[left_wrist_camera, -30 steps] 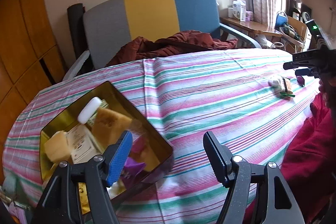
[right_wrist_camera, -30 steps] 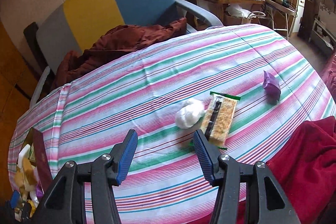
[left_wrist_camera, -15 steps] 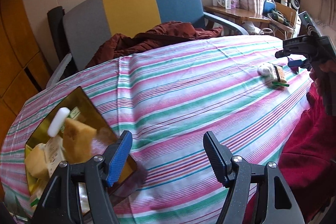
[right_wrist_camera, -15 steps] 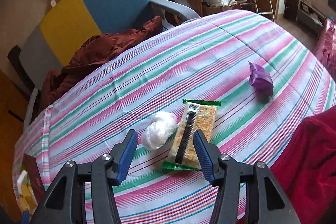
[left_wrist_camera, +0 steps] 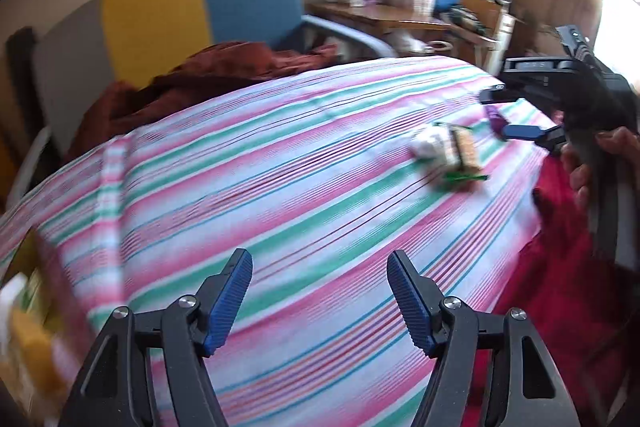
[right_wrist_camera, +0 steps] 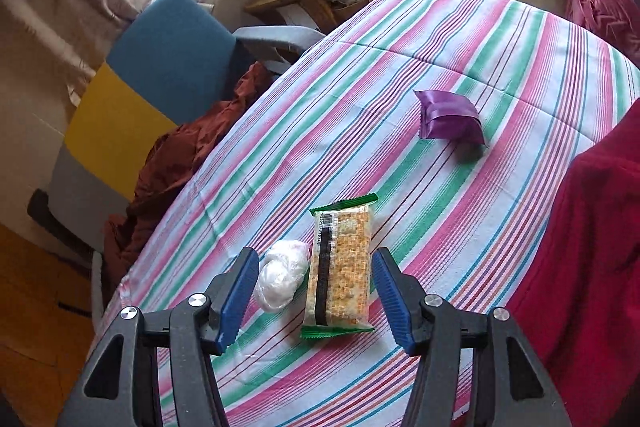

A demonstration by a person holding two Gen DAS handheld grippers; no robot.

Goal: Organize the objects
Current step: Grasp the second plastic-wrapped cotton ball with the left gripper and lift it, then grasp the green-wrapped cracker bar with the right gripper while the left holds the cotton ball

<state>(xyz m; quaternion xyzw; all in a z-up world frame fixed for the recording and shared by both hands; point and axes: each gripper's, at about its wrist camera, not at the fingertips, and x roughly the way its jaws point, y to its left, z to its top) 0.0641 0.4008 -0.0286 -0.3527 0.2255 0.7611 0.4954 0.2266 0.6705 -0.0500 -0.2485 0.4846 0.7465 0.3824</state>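
Sorting was partway done — between the parted, empty right tongs (right_wrist_camera: 314,301) lay a cracker pack (right_wrist_camera: 340,269) and a white wad (right_wrist_camera: 282,279), a purple pouch (right_wrist_camera: 450,119) beyond them. Some things already sat in the gold tin (left_wrist_camera: 24,287) left of the open, empty left tongs (left_wrist_camera: 320,301); the right jaws had just been widening, pads clear of both.

tablecloth (right_wrist_camera: 400,75): pink-green-blue stripes | pouch (right_wrist_camera: 448,115): purple | cracker pack (right_wrist_camera: 342,267): green-edged
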